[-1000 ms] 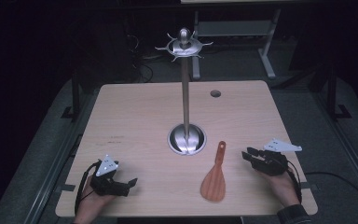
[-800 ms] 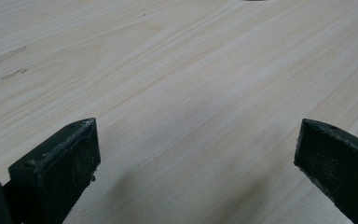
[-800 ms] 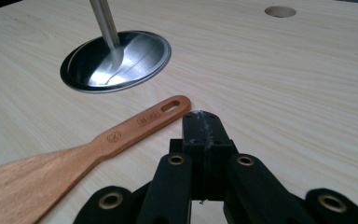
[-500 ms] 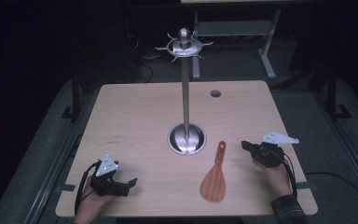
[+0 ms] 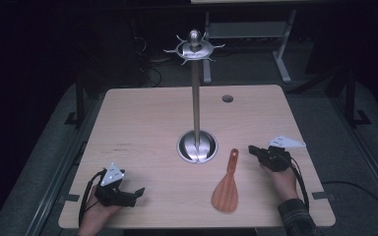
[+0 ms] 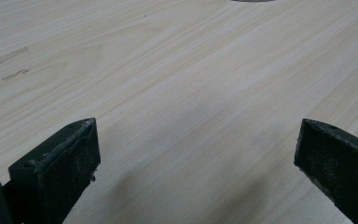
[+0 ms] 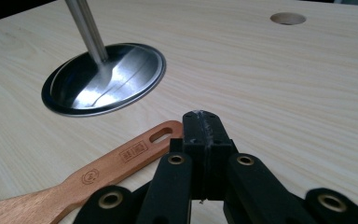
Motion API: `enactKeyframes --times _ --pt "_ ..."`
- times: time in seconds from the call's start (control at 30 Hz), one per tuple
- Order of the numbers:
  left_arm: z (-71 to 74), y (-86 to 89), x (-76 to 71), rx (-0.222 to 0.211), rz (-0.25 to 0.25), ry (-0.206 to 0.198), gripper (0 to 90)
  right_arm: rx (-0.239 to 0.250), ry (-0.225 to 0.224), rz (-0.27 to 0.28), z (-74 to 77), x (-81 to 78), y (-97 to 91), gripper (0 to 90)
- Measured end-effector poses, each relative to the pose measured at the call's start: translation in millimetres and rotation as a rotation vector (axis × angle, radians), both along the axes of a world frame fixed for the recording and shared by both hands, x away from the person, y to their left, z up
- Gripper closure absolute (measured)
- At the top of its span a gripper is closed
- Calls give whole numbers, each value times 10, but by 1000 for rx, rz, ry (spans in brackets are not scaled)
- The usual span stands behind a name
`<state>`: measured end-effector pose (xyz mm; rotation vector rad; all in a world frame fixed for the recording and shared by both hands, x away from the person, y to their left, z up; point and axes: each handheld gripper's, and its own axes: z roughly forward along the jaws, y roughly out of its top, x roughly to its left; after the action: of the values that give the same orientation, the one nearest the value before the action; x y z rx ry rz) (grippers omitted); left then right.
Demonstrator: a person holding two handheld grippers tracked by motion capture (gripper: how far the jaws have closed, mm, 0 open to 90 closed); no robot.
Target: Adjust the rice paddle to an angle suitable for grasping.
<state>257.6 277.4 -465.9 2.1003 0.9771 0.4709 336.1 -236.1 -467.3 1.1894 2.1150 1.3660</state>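
Right tongs (image 5: 254, 149) have slid inward toward the wooden spatula (image 5: 227, 184) handle, jaws pressed together, likely lining up a pickup; left tongs (image 5: 137, 192) rest wide apart on worktop (image 5: 147, 123).

A light wooden table (image 5: 147, 123) with visible grain fills the middle of the high view. A round cable hole (image 5: 227, 98) sits toward its upper right. At centre stands a metal stand (image 5: 197, 145), its round shiny base flat on the wood. Just lower right of the base lies a wooden spatula (image 5: 227, 187), handle pointing up.
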Motion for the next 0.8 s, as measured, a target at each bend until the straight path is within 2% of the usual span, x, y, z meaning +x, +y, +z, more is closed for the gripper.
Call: enactKeyframes --times 0.37,0.8 --pt "2 -1 -2 2 -3 -2 0 -53 57 52 -96 26 151 894" --pt "-5 2 -4 9 -7 -3 0 -118 96 92 -116 37 289 894"
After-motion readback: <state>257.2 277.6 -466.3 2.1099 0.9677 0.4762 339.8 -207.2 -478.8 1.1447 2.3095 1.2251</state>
